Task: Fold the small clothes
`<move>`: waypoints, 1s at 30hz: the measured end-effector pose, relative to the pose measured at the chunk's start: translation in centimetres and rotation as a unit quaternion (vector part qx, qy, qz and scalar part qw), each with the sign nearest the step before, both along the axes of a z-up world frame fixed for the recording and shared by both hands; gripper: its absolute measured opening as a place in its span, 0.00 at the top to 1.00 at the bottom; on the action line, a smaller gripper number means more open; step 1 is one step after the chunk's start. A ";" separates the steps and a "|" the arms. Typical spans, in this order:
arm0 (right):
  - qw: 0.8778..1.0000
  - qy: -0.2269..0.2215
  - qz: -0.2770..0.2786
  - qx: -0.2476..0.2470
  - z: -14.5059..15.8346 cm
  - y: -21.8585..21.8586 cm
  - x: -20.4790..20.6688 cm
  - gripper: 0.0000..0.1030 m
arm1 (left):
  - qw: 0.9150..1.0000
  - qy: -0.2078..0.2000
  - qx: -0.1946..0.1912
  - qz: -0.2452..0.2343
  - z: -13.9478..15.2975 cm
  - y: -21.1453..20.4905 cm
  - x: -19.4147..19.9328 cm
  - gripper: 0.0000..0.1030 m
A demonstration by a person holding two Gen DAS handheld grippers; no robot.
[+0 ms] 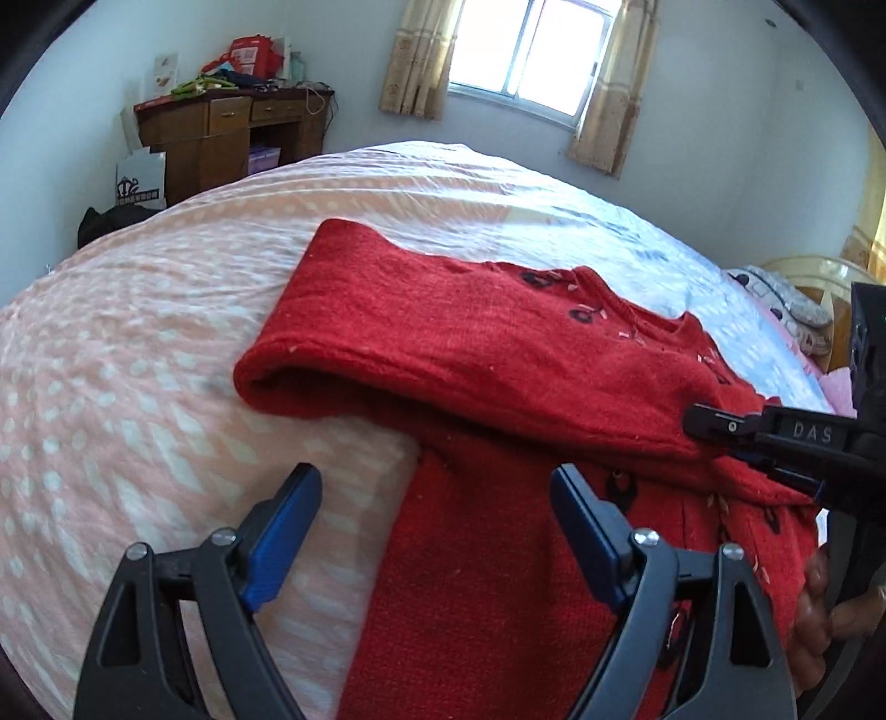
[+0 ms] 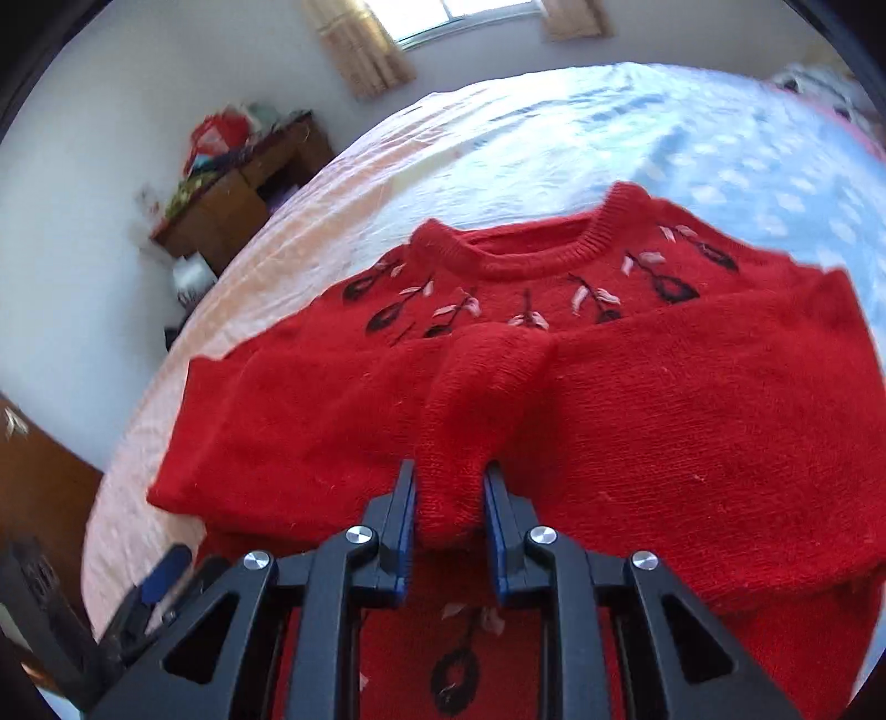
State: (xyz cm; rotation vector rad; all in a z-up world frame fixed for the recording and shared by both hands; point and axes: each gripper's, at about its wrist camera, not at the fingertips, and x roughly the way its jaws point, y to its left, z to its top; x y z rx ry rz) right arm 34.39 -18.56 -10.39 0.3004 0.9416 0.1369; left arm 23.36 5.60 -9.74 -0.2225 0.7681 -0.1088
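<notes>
A red knit sweater (image 2: 637, 399) with black and pink embroidered flowers lies on the bed, collar (image 2: 531, 249) away from me, both sleeves folded across the chest. My right gripper (image 2: 449, 498) is shut on the cuff of the sleeve (image 2: 476, 399) and holds it over the sweater's middle. It also shows in the left wrist view (image 1: 720, 429), clamped on the red fabric. My left gripper (image 1: 437, 487) is open and empty, just above the sweater's left edge (image 1: 421, 554). The other folded sleeve (image 1: 354, 343) lies ahead of it.
The bed sheet (image 1: 166, 343) is pink with white dots on the left and pale blue on the right (image 2: 720, 138). A wooden desk (image 1: 221, 133) with clutter stands by the far wall. A curtained window (image 1: 531, 50) is behind the bed. Pillows (image 1: 786, 299) lie at the right.
</notes>
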 end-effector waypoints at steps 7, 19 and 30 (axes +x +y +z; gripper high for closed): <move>0.994 -0.094 0.058 -0.005 10.1 2.5 0.7 0.79 | 1.000 -0.002 -0.012 0.011 0.1 0.4 -0.5 0.16; 0.971 -0.218 0.101 0.005 21.1 6.0 0.6 0.79 | 0.993 0.019 -0.039 0.107 0.6 1.5 3.6 0.15; 0.964 -0.263 0.037 0.017 22.5 -0.3 -1.1 0.79 | 0.989 0.031 0.022 0.146 -0.5 1.1 4.0 0.14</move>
